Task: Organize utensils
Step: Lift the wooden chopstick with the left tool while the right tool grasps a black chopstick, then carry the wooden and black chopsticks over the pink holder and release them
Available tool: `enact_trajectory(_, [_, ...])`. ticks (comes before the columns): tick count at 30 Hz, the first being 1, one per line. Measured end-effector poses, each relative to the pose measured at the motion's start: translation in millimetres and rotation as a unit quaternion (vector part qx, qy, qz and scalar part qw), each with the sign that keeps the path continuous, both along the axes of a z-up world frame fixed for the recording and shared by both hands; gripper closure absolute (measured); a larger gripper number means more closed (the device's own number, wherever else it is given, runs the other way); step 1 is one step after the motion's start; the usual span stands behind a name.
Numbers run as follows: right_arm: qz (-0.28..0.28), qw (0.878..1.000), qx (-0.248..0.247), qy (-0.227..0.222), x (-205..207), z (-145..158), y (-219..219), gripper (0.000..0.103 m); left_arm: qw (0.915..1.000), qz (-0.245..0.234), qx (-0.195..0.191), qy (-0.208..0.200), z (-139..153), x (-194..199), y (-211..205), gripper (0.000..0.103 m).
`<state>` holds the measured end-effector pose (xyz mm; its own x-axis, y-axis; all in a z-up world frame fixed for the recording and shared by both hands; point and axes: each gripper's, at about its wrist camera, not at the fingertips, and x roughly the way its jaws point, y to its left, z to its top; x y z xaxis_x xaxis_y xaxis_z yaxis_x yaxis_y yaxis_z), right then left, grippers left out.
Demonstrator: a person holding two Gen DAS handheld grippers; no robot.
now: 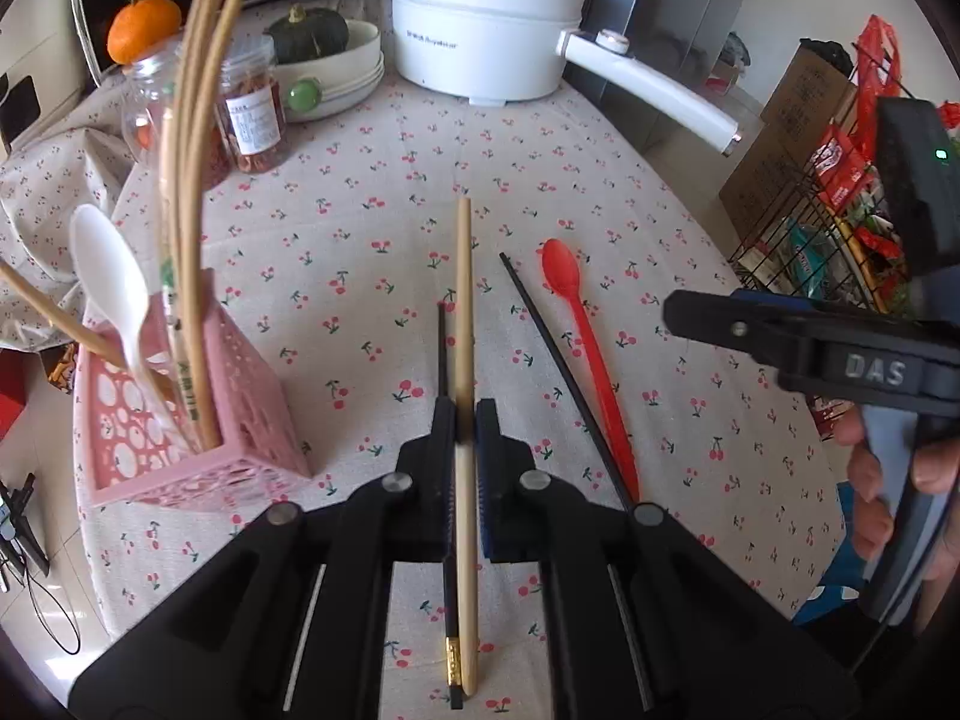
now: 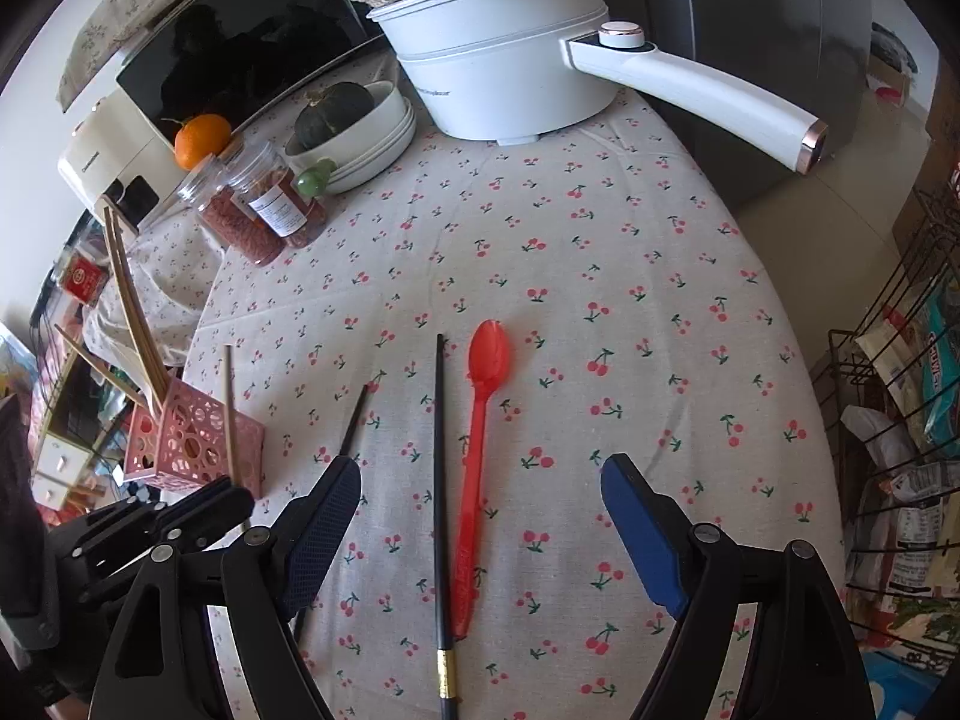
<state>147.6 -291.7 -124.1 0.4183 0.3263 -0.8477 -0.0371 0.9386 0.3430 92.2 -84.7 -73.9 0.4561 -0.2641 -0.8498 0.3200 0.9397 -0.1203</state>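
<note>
Beside the pink holder (image 1: 198,420), just to its right on the cherry-print cloth (image 1: 372,192), my left gripper (image 1: 465,420) has its pads pressed together on a wooden chopstick (image 1: 463,312), pinching it near the middle of its length. That stick looks lifted off the cloth, its far tip pointing toward the white pot (image 1: 486,30). A black chopstick (image 1: 443,354) lies directly under it and is not in the grip as far as I can tell.

Further right of the holder lie a second black chopstick (image 2: 441,480) and a red spoon (image 2: 477,450), side by side and nearly touching. My right gripper (image 2: 480,516) hangs above those two with its fingers (image 2: 642,528) spread wide, holding nothing.

The holder already carries several wooden chopsticks (image 1: 192,180) and a white spoon (image 1: 111,276), standing upright and leaning.

I judge the step in hand to be carrying the pinched stick over to the holder. The next move calls for swinging it left, tipping it closer to upright, and lowering one end into the open top between the sticks already there, without knocking the light holder over. Three utensils remain after that.
</note>
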Motion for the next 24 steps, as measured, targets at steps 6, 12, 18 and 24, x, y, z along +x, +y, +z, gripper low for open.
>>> enact_trajectory(6, [0.046,0.999,0.008,0.02,10,-14,33,0.047,0.9976,-0.004,-0.029,-0.064,28,-31,34,0.096])
enact_trajectory(12, [0.065,0.996,-0.026,0.05,22,-39,56,0.081,0.9955,-0.005,-0.066,-0.068,40,-33,53,0.096])
enact_trajectory(18, [0.055,0.995,-0.044,0.066,32,-54,60,0.085,0.9943,0.006,-0.091,-0.055,42,-34,72,0.096])
enact_trajectory(24, [0.071,0.99,-0.105,0.065,30,-63,75,0.096,0.9925,0.021,-0.1,-0.067,50,-41,87,0.096])
